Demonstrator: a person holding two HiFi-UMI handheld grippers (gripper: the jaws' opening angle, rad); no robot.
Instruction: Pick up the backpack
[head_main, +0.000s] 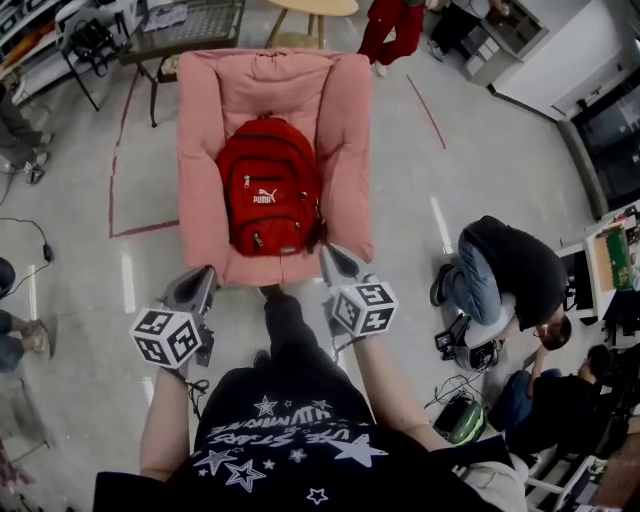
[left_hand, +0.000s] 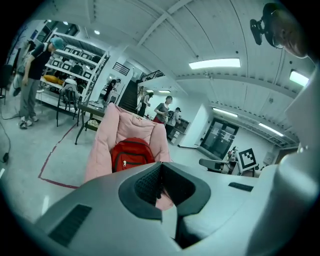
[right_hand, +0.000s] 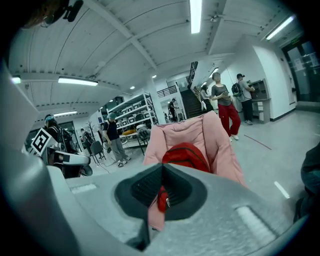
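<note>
Lying beyond hand-held grippers (head_main: 204, 274) (head_main: 331, 254): backpack (head_main: 268, 187)

Backpack (head_main: 268, 188): red, rounded top, white logo on the front pocket, pale zip pulls, zips apparently closed. It lies in the seat of a pink armchair (head_main: 205, 150), at 12 o'clock from the middle of the head view. Its front panel faces up and outward, its back rests against the chair's backrest, its top handle points to 12 o'clock and its base to 6 o'clock. A dark strap shows at its 5 o'clock corner.
</note>
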